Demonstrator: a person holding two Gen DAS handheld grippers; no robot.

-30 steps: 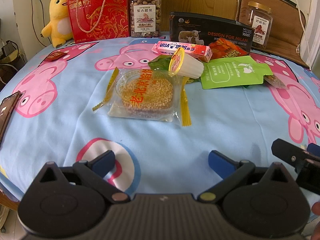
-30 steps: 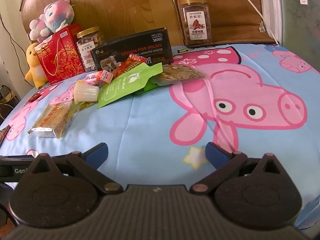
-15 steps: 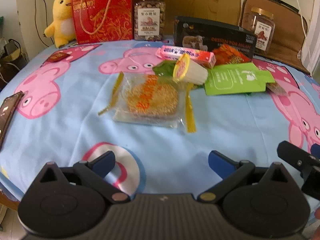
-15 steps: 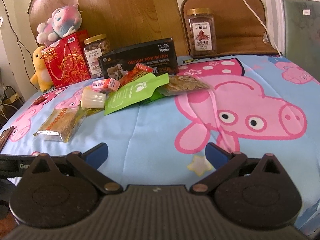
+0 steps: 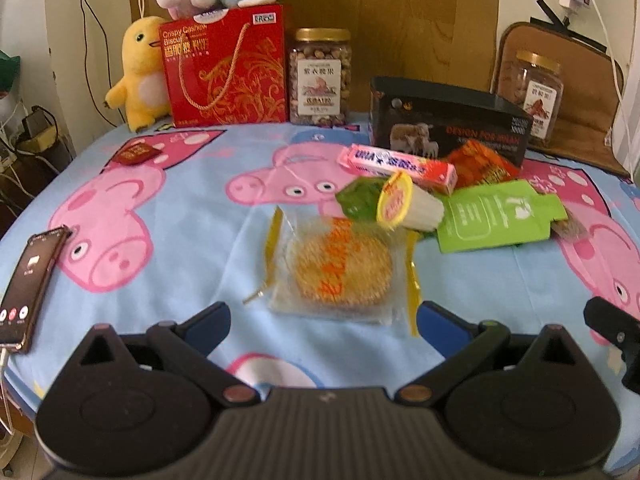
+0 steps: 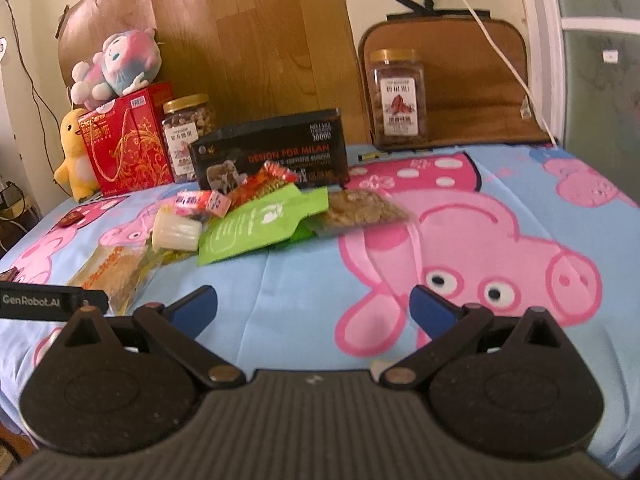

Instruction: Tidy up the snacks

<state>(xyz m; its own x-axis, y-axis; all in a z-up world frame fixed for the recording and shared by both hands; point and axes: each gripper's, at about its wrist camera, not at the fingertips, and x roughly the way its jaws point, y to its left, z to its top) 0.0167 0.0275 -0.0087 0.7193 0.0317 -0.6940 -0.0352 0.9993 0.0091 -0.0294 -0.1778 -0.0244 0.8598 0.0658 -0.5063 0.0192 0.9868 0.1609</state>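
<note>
A loose heap of snacks is spread on the pig-patterned cloth (image 5: 192,264), and nothing has yet been picked up. The left gripper (image 5: 322,322) is held low over the near edge with its jaws spread wide and empty; the right gripper (image 6: 314,304) is likewise wide open and holds nothing, over bare cloth well apart from the heap. Nearest the left gripper, just ahead of its fingertips, lies the sesame cake (image 5: 342,270) in a clear wrapper, flat on the cloth. Behind it a small jelly cup (image 5: 408,206) lies on its side, touching a green pouch (image 5: 500,218), a pink candy box (image 5: 396,164) and an orange packet (image 5: 478,162); a bag of nuts (image 6: 362,208) is seen beside the pouch in the right view. A black box (image 5: 448,130), a red gift box (image 5: 226,68) and two jars stand at the back. The cake is judged to be light but brittle, and its film slippery, so it is best taken by the crimped wrapper edge or pinched lightly across its sides rather than squeezed. The cup is judged stiff yet likely to roll; the pouch is soft and would be gripped at a corner. A phone (image 5: 28,284) lies at the left edge, clear of the snacks.
</note>
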